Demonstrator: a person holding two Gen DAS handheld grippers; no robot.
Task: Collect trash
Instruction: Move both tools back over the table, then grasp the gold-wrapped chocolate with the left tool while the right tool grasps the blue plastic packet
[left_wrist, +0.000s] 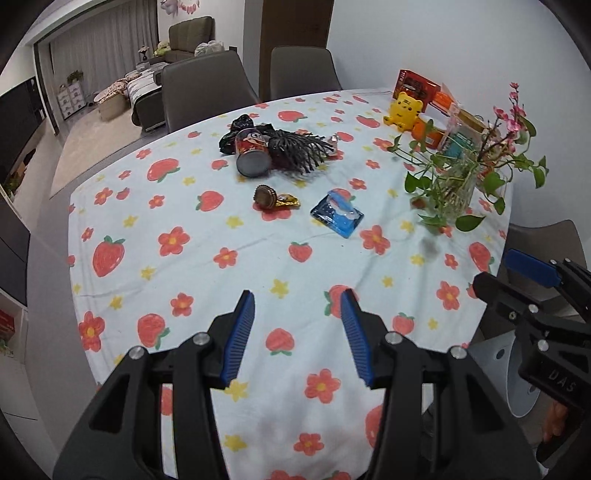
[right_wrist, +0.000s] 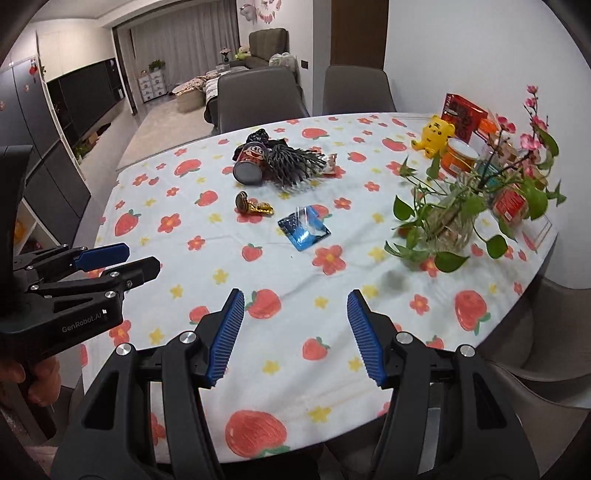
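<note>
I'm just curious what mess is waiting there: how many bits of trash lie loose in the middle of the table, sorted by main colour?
Black: 2, the crumpled bag and the ribbed paper wad
Red: 1, the tipped can
Gold: 1, the foil wrapper
Blue: 1, the flat packet
Total: 5

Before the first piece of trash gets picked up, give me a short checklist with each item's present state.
1. Left gripper open and empty: ok.
2. Right gripper open and empty: ok.
3. Trash in view on the tablecloth: red can on its side, black bag, gold wrapper, blue packet: ok.
4. Path to the blue packet clear of the plant vase: ok, the vase stands to its right, apart.
5. Either gripper touching any trash: not ok, both hover over the near edge.
6. Bin to drop trash into: cannot tell, none in view.
</note>
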